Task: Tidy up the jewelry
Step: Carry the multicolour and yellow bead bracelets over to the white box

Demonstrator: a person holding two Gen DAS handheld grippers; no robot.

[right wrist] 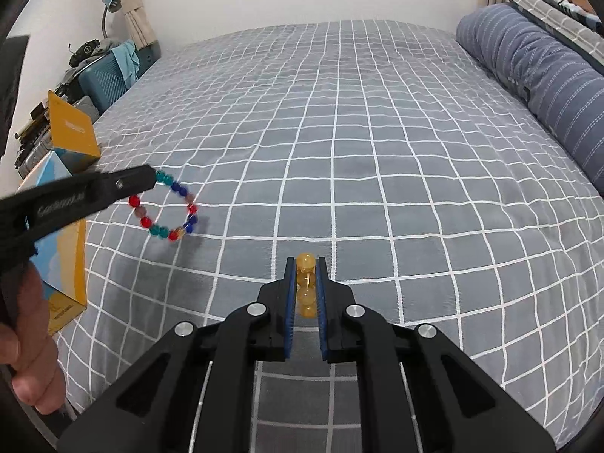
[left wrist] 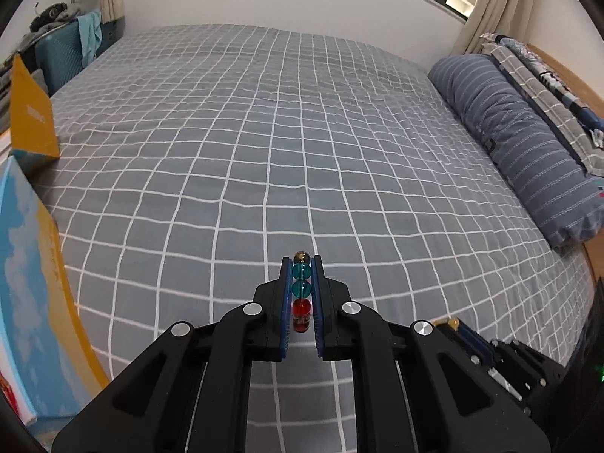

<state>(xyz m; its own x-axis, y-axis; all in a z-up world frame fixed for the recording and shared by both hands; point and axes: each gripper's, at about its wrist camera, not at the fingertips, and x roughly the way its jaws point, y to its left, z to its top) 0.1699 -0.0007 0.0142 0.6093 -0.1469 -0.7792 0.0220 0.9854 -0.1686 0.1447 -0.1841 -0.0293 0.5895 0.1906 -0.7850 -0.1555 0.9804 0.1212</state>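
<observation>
Above the grey checked bedspread (left wrist: 264, 120), both bracelets are off the surface and in hand. The left gripper (left wrist: 302, 264) has its fingers closed almost together on the multicoloured bead bracelet (right wrist: 164, 205), with teal, red and one amber bead pinched between the blue pads; from the right wrist view the loop hangs free below the tip, clear of the bed. The right gripper (right wrist: 306, 264) is likewise nearly closed on the yellow bead bracelet (right wrist: 305, 285), most of which is hidden between the fingers. Pick-up therefore appears complete for both items; placement remains outstanding. The yellow and blue box (right wrist: 64, 226) at the left bed edge is, in my judgement, the likely destination, though its interior is not visible. Writing: pale lettering shows on the box flap (right wrist: 73, 132) and on the left gripper's side, but both are too blurred to read with confidence.
</observation>
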